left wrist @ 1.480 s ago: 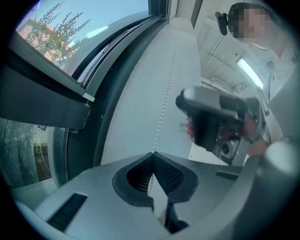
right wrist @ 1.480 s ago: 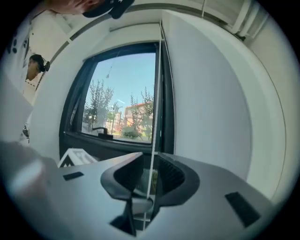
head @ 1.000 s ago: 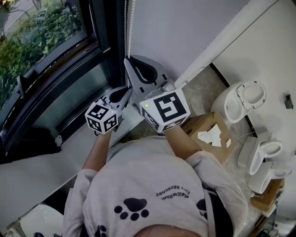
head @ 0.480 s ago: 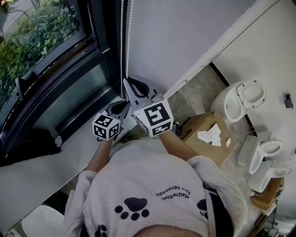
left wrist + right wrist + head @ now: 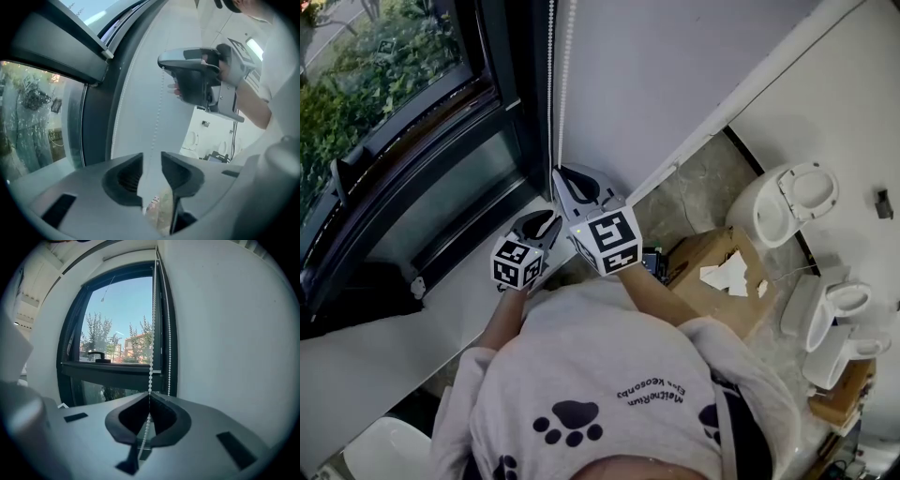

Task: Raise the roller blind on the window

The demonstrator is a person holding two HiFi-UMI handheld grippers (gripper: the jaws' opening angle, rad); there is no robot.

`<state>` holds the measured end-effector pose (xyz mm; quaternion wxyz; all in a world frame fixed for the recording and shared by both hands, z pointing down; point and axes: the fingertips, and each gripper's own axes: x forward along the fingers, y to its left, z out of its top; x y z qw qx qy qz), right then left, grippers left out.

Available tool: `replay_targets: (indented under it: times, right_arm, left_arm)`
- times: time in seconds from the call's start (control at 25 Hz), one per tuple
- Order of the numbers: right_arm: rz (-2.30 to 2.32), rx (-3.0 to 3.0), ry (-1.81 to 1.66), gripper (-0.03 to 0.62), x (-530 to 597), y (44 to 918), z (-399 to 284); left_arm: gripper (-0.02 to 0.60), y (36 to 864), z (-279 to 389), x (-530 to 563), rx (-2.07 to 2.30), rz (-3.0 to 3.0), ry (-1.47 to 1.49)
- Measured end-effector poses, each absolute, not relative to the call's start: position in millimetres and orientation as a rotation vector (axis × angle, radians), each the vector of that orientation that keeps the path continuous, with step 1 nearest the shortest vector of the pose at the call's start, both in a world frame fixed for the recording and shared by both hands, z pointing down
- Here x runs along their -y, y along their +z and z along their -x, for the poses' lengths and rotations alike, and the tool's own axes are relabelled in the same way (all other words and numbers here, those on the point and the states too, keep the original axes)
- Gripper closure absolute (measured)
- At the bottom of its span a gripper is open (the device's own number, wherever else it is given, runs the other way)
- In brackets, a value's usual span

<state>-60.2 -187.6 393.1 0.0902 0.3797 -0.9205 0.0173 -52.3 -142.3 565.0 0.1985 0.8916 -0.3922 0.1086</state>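
The white beaded blind cord [image 5: 151,333] hangs vertically beside the black window frame [image 5: 161,324], clamped in the closed right hand-held gripper [image 5: 150,397]; below it, the left hand-held gripper [image 5: 151,159] has just been opening its jaws, and the cord runs loose between them.

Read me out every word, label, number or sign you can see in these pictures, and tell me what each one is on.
Grey shirt, two short lines of print next to the paw print: upside down to the camera and too small to read reliably.
Marker cubes: black-and-white square patterns only, no letters or numbers.
Left and right gripper views: no text visible.
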Motion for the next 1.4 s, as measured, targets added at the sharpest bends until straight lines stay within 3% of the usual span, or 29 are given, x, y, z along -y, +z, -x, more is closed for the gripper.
replay_targets:
  times: [0.04, 0.08, 0.32, 0.68, 0.76, 0.88, 1.0, 1.12, 1.2, 1.4]
  right_arm:
    - [-1.131, 2.737, 0.052, 0.585, 188, 393, 60]
    - [-1.133, 2.737, 0.053, 0.585, 188, 393, 60]
    - [-1.152, 2.742, 0.013, 0.585, 188, 391, 60]
    - [-1.168, 2.756, -0.094, 0.582, 185, 381, 62]
    - [-1.206, 2.770, -0.150, 0.577, 181, 369, 59]
    - [-1.317, 2.804, -0.273, 0.507, 171, 342, 47]
    - [-1.445, 2.849, -0.281, 0.500, 156, 313, 28]
    - [-1.579, 2.791, -0.291, 0.512, 144, 298, 4]
    - [-1.625, 2.742, -0.285, 0.569, 140, 299, -9]
    - [-1.577, 2.746, -0.204, 0.585, 138, 312, -14]
  left_arm:
    - [0.423, 559, 54, 143, 1.104, -2.497, 0.279]
    - [0.397, 551, 56, 144, 1.121, -2.500, 0.237]
    - [0.397, 460, 79, 154, 1.296, -2.591, -0.017]
    - [0.574, 363, 82, 145, 1.522, -2.708, -0.107]
    - [0.574, 359, 80, 144, 1.538, -2.701, -0.097]
    - [0.574, 353, 83, 141, 1.593, -2.676, -0.078]
    - [0.574, 339, 91, 139, 1.708, -2.636, -0.104]
    - [0.574, 327, 96, 134, 1.802, -2.586, -0.137]
    - [0.574, 326, 96, 130, 1.841, -2.565, -0.137]
    - [0.574, 336, 86, 127, 1.858, -2.571, -0.083]
